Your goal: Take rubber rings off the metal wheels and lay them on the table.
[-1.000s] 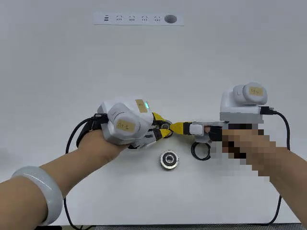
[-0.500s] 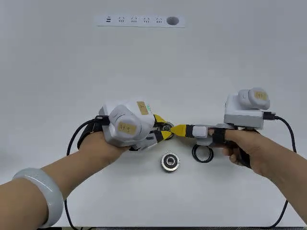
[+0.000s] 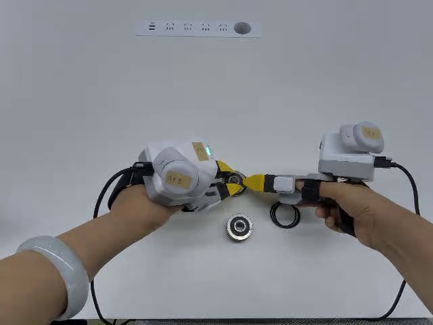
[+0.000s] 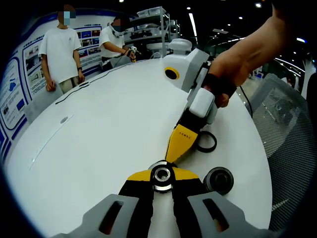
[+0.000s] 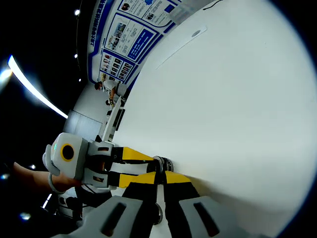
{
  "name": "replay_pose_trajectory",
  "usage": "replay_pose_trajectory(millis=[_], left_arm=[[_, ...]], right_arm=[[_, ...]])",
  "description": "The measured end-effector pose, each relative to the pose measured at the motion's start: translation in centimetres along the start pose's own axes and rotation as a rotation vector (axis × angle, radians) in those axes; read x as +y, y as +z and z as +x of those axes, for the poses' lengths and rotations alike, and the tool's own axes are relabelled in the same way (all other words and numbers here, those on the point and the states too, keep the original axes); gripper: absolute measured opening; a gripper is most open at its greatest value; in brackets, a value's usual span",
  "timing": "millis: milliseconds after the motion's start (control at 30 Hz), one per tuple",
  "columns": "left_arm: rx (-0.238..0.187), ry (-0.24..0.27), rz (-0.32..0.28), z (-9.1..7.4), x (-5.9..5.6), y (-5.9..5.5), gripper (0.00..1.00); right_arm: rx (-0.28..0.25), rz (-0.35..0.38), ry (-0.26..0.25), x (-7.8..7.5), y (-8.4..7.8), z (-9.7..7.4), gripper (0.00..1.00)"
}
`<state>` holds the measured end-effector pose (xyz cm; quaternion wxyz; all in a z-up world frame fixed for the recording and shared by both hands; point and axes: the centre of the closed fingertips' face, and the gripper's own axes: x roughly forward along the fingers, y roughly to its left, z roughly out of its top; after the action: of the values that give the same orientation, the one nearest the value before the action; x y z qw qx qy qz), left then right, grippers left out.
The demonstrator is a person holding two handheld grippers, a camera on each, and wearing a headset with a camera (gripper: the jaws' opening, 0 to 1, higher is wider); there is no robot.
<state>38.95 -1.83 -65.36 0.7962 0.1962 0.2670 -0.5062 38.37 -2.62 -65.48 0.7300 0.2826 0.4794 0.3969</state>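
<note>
We see left gripper (image 3: 231,184) clamped on metal wheel (image 4: 162,176); right gripper (image 3: 252,181) pressed together at wheel's 3 o'clock; rubber ring (image 3: 272,215) on table (image 3: 203,101).

1. Left gripper (image 3: 233,181): white shell, black fingers, yellow tips
2. Right gripper (image 3: 249,181): same white, black, yellow
3. Held wheel (image 4: 162,176): silver, dark rim
4. Loose wheel (image 3: 239,227): silver hub, black outer ring
5. Rubber ring (image 3: 285,215): black
6. Table (image 3: 203,101): plain white
7. Bracelet (image 3: 57,267): pale milky green
</note>
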Motion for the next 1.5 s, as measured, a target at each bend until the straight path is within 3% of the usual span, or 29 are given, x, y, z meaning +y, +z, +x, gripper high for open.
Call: replay_pose_trajectory(millis=[733,1500], left_arm=[[0.004,-0.002,-0.004,0.0,0.0,-0.1,0.13],[0.006,-0.005,0.003,0.0,0.0,-0.1,0.13]], right_arm=[[0.004,-0.026,-0.014,0.5,0.2,0.3,0.01],[-0.003,-0.017,0.016,1.7,0.2,0.2,0.01]])
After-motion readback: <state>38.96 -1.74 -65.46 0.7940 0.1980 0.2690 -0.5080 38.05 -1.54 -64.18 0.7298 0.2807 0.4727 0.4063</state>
